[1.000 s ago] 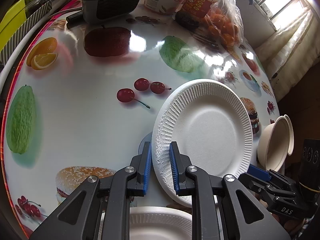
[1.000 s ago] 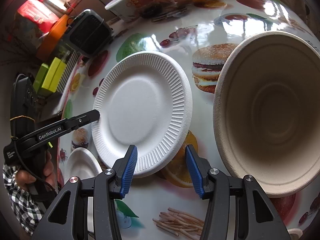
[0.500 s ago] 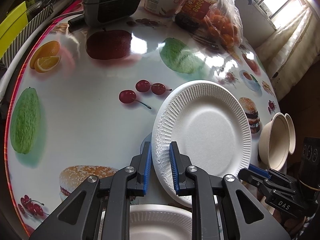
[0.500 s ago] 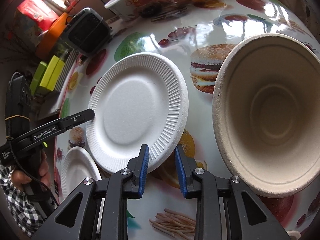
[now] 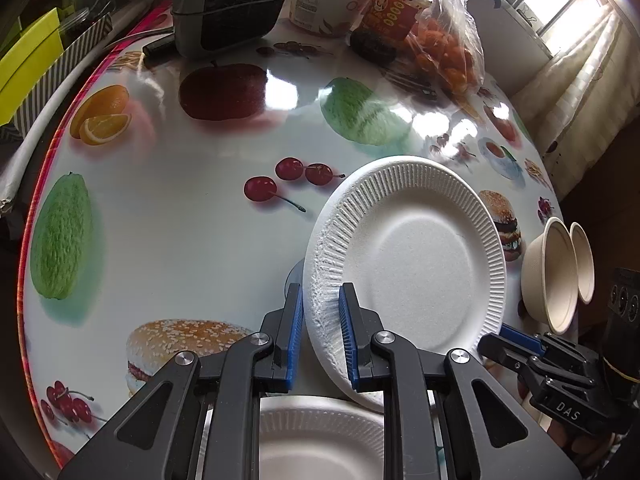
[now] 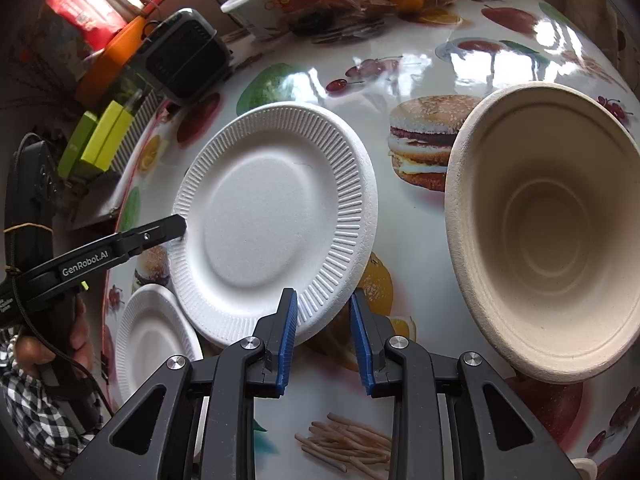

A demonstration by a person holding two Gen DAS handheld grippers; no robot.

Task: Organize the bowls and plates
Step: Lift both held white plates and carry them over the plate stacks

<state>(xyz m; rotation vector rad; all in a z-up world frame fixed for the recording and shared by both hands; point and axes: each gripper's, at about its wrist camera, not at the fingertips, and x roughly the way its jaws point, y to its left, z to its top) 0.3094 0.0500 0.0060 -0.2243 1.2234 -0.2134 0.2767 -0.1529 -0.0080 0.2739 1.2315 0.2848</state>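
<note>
Glossy fruit-and-burger print covers your table [image 5: 192,240], with window light at the upper right of the left wrist view. Your left gripper [image 5: 319,334] has its blue fingers [image 5: 294,336] pinched on the ribbed rim of a white foam plate [image 5: 416,264], which sits tilted at centre right of that frame, its far edge raised off the table. A second white plate [image 5: 320,440] lies flat at the bottom centre, partly under the gripper. In the right wrist view, your right gripper [image 6: 323,336] has its fingers parted and gripping nothing; the near rim of the tilted plate lies just between their tips. A beige paper bowl [image 6: 548,232] fills the right side of that frame, tipped so its inside faces you. In the left wrist view two nested bowl rims show at the right edge.
</note>
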